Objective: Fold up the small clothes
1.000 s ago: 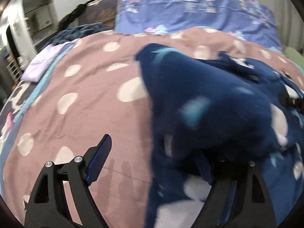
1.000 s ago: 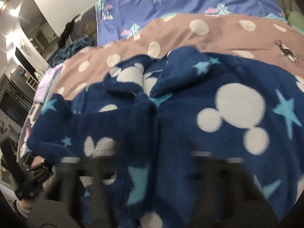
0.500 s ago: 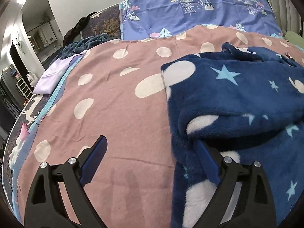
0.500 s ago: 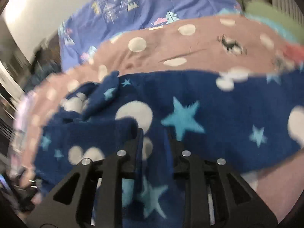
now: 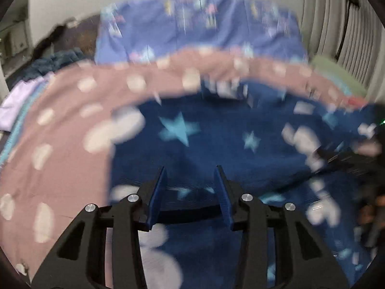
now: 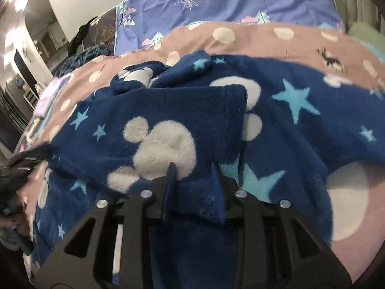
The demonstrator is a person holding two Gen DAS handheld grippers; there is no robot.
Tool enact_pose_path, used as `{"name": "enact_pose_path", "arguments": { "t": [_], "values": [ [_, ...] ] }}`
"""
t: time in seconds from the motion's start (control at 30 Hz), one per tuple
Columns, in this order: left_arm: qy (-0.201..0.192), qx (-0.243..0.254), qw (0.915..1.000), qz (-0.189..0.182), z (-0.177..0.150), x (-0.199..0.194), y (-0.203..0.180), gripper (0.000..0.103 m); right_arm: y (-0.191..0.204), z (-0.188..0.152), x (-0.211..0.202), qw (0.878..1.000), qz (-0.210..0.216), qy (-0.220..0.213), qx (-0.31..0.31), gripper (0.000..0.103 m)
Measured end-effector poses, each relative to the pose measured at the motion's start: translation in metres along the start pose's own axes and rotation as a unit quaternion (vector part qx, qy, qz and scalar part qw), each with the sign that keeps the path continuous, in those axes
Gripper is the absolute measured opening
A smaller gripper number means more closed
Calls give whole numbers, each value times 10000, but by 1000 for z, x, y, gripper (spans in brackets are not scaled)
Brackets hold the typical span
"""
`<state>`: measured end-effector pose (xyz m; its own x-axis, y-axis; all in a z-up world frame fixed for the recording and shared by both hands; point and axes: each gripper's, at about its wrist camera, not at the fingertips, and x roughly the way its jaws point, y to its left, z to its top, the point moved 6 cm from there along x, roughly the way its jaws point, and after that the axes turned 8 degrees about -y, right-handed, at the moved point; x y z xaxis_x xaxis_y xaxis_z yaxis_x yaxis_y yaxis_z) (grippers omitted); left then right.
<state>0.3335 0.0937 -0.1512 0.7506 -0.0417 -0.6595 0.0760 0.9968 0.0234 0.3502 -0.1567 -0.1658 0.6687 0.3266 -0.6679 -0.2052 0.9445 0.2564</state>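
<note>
A navy fleece garment (image 5: 216,132) (image 6: 168,110) with white mouse heads and pale blue stars lies spread on the bed, one part folded over its middle. My left gripper (image 5: 191,175) hovers over its near left part. The jaws are closing, nothing is pinched between the blue pads, and the view is blurred. My right gripper (image 6: 192,168) sits at the garment's near edge with its jaws opening. A thick fold of fleece still lies between its fingers. Each gripper shows as a dark blur at the edge of the other's view.
The bed is covered by a pink bedspread (image 5: 60,120) (image 6: 252,38) with white dots. A blue tree-print cover (image 5: 192,31) (image 6: 228,0) lies at the head. A lilac cloth (image 5: 14,101) and dark clothing (image 5: 55,62) lie far left, a green item (image 5: 336,72) far right.
The left gripper let the fleece part drop onto the garment, swung right over it and narrowed its jaws. The right gripper's jaws widened around the fold, and its view swung sideways.
</note>
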Motion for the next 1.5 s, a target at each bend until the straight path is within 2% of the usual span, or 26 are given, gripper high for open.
{"name": "enact_pose_path", "arguments": {
  "t": [0.03,0.07,0.1,0.17,0.23,0.3,0.33,0.37,0.4,0.47,0.53,0.67,0.8,1.03,1.1,1.2,1.33,1.4,1.43,1.47,1.5],
  "values": [
    [148,122,9997,121,-11,17,-4,46,-1,1,-5,10000,-11,20,-36,30],
    [30,311,9992,263,-17,23,-10,47,-4,4,-17,10000,9,2,14,34],
    [-12,385,9986,353,-14,19,-12,47,-12,9,-27,9999,-7,-78,106,45],
    [-45,435,9982,402,-14,18,-14,47,-40,26,-69,9975,-58,-592,376,51],
    [-44,336,9989,320,-14,18,-12,47,-82,47,-116,9902,-340,-1165,690,55],
    [-36,247,9994,250,-14,20,-10,48,-147,63,-168,9726,-883,-1721,1290,59],
    [-40,252,9993,257,-15,20,-9,48,-190,66,-198,9572,-1162,-1982,1760,59],
    [-41,275,9992,277,-15,21,-9,48,-214,65,-213,9473,-1285,-2106,2043,59],
    [-48,312,9990,317,-16,20,-10,48,-258,60,-238,9262,-1437,-2305,2615,59],
    [-71,393,9984,400,-16,20,-12,49,-322,42,-265,8902,-1459,-2483,3530,60],
    [-70,397,9984,407,-17,20,-13,49,-366,25,-273,8650,-1412,-2513,4107,60],
    [-75,337,9988,358,-18,19,-13,49,-400,8,-259,8539,-1391,-2289,4463,61],
    [-74,335,9988,353,-18,19,-12,49,-403,1,-238,8461,-1231,-2282,4657,59],
    [-73,256,9992,282,-18,18,-9,49,-394,12,-228,8608,-1375,-2094,4429,40],
    [-78,216,9994,248,-18,18,-8,49,-386,20,-222,8654,-1428,-2037,4350,21],
    [-83,172,9996,207,-18,18,-7,49,-349,47,-221,8718,-1121,-2344,4152,18],
    [-100,70,9999,110,-18,17,-4,50,-237,106,-203,9120,-212,-2480,3261,17],
    [-119,-24,9999,21,-18,17,-2,50,-154,130,-184,9331,442,-2461,2584,17],
    [-126,-60,9999,-13,-18,17,-2,50,-125,135,-176,9385,675,-2417,2370,17],
    [-136,-114,9998,-70,-18,16,-1,51,-78,138,-157,9463,1082,-2260,2041,17],
    [-146,-166,9997,-129,-18,16,0,51,-55,137,-145,9498,1284,-2138,1888,17]
  ]
}}
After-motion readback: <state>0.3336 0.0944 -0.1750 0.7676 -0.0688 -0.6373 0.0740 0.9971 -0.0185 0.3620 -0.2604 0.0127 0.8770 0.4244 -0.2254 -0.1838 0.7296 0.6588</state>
